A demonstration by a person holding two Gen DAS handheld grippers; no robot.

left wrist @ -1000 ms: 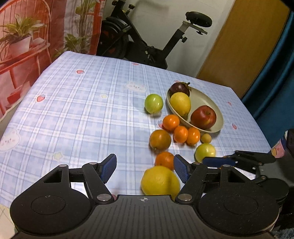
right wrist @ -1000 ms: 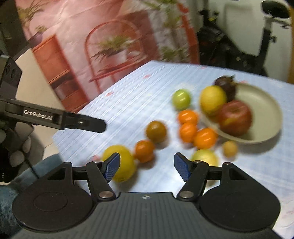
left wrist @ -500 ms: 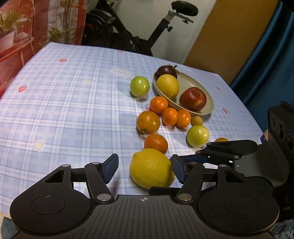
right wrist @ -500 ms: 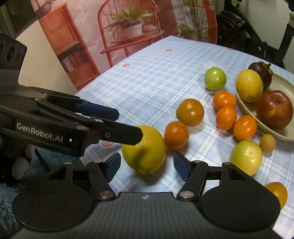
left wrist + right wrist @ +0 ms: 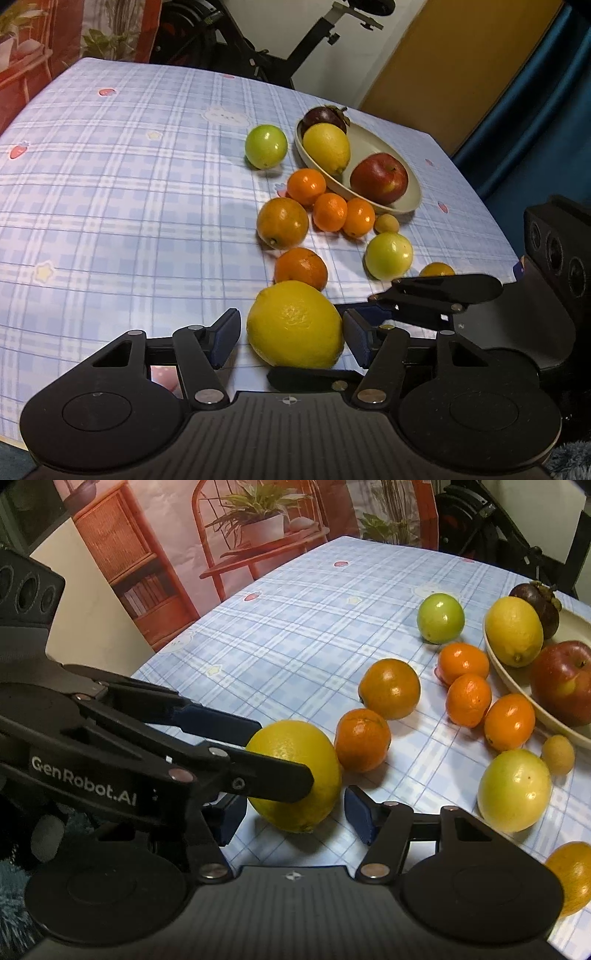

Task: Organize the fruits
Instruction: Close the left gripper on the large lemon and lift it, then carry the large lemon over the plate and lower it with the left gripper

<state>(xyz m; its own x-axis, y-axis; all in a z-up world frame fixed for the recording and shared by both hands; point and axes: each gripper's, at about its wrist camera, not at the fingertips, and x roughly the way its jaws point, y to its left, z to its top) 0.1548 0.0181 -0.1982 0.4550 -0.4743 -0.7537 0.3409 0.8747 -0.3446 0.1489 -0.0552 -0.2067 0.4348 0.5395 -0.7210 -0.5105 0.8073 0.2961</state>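
Tablecloth [image 5: 110, 192]: two lemons [image 5: 294, 324], one apple [image 5: 379, 178]

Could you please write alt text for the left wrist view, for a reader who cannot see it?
The left tongs straddle a large lemon on a blue plaid tablecloth, their pads having just been closing but not yet pressing it. Beyond lie loose oranges and green fruits, and a beige bowl holding a red apple, another lemon and a mangosteen.
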